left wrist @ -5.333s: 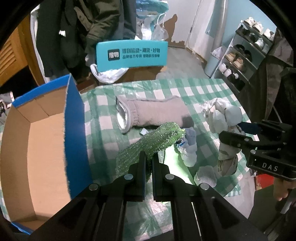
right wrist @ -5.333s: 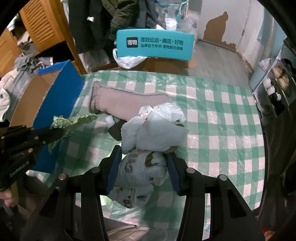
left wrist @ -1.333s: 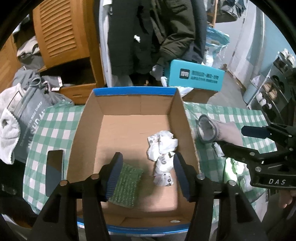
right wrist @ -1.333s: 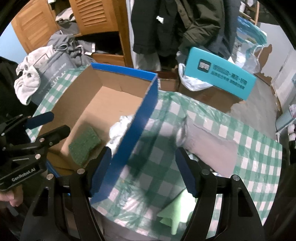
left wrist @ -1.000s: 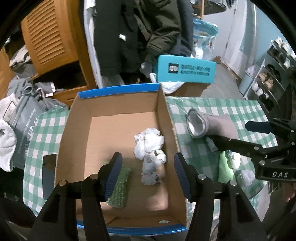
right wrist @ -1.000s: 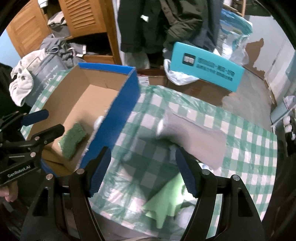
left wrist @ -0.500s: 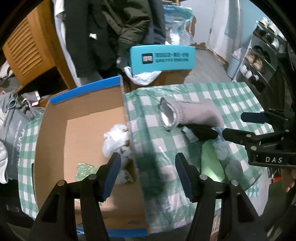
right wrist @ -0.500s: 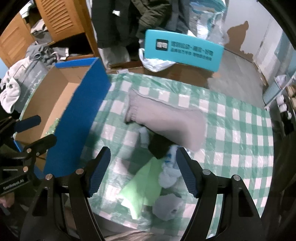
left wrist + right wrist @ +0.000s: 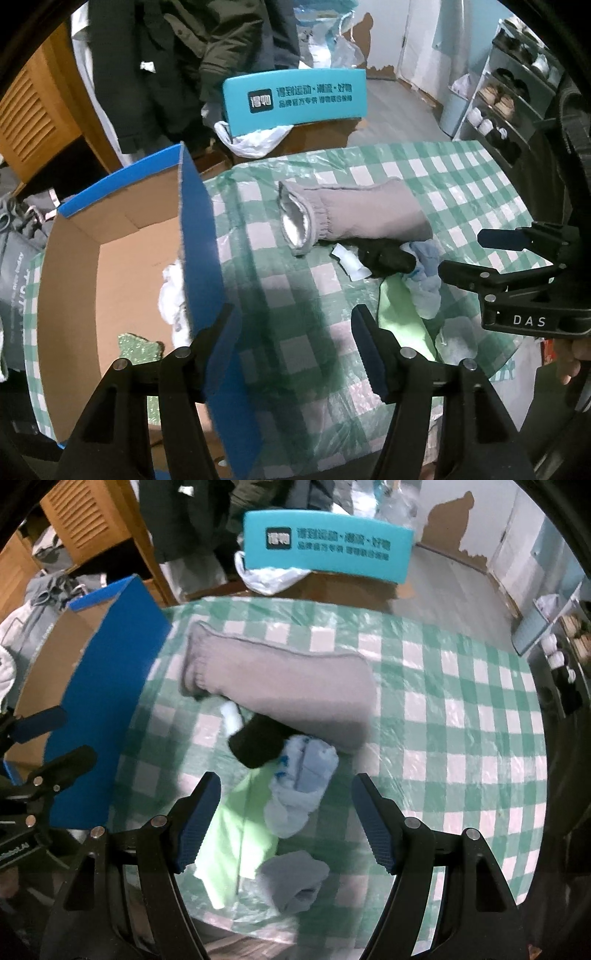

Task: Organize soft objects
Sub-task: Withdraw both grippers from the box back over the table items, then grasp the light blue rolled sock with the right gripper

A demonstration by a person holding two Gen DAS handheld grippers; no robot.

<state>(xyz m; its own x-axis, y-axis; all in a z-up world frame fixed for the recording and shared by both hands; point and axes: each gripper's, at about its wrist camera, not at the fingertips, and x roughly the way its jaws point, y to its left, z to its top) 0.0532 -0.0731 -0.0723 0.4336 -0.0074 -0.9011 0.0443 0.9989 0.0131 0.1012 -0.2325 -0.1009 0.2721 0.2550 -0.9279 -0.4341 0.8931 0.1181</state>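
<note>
Left wrist: right gripper (image 9: 467, 254) marked "DAS", jaws apart

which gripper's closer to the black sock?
Right. The right gripper hangs open just short of the black sock, over the light blue socks. The left gripper sits open by the cardboard box wall.

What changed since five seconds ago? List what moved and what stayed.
The green scrubber and the white bundle, then held over the table, now lie in the cardboard box. Both grippers let go and swung back to the table: left gripper, jaws just opening further, and right gripper are empty. The grey sleeve, black sock and green cloth stayed put.
</note>
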